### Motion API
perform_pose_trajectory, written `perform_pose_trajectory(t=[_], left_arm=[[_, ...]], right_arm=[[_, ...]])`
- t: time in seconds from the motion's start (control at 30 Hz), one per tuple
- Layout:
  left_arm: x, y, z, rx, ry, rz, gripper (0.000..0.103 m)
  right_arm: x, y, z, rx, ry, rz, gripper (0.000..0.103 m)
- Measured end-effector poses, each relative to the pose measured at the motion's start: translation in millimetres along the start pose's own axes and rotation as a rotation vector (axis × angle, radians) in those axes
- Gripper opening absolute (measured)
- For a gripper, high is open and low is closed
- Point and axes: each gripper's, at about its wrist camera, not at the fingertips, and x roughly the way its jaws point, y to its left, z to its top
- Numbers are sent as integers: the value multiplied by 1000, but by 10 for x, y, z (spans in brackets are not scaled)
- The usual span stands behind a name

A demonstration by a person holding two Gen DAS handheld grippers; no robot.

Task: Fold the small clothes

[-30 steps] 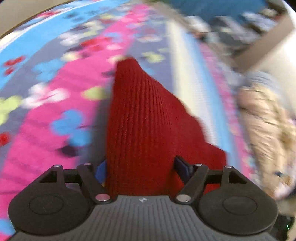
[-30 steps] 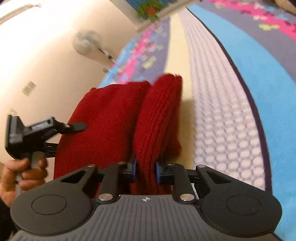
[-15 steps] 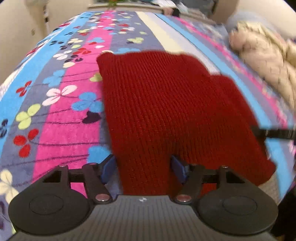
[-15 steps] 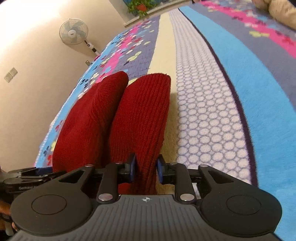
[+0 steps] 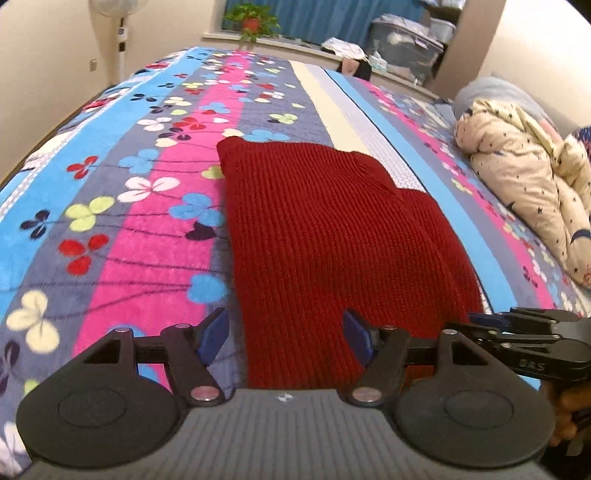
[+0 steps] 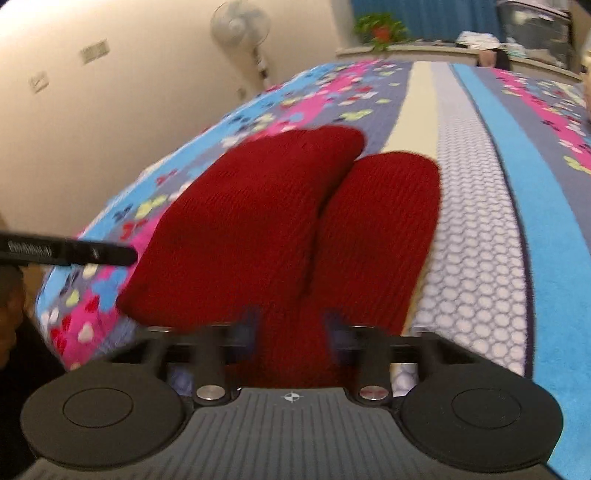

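Observation:
A red knit garment [image 5: 325, 236] lies folded flat on the flowered bedspread [image 5: 147, 177]. My left gripper [image 5: 284, 336] is open, its blue pads wide apart over the garment's near edge. The right gripper shows at the right edge of the left wrist view [image 5: 517, 332]. In the right wrist view the garment [image 6: 280, 221] shows two folded lobes. My right gripper [image 6: 291, 328] is open, its pads apart on either side of the cloth's near edge. The left gripper's finger [image 6: 70, 253] shows at the left of that view.
A cream star-patterned quilt [image 5: 524, 177] is bunched on the bed at the right. A standing fan [image 6: 240, 33] is by the wall beyond the bed's far left. A potted plant [image 5: 251, 22] and storage boxes [image 5: 406, 33] line the far sill.
The garment came down from hanging in both grippers and now lies flat on the bed. Both grippers have opened and let go of it.

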Motion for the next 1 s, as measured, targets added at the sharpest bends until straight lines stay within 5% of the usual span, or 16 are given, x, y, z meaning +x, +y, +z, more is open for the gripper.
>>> perform_pose_trajectory(t=[0.17, 0.27, 0.37, 0.47, 0.6, 0.73, 0.83, 1.0], left_arm=[[-130, -102, -106, 28, -35, -33, 73], [-70, -178, -121, 66, -32, -17, 73], [207, -195, -178, 85, 102, 60, 75], [338, -177, -212, 63, 155, 110, 76], [188, -242, -190, 88, 77, 129, 80], [14, -331, -223, 99, 5, 157, 93], [-132, -437, -260, 87, -32, 158, 93], [-360, -579, -381, 63, -65, 193, 94]], right_arm=[[-408, -258, 100, 255, -94, -21, 23], [-228, -409, -34, 313, 24, -77, 23], [-41, -364, -90, 283, 76, -99, 25], [-52, -254, -76, 219, 61, -112, 31], [-293, -183, -45, 190, 21, -207, 64], [-621, -56, -59, 154, -75, -256, 67], [-780, -4, -109, 138, -129, -304, 82], [-900, 72, -201, 160, -158, -317, 88]])
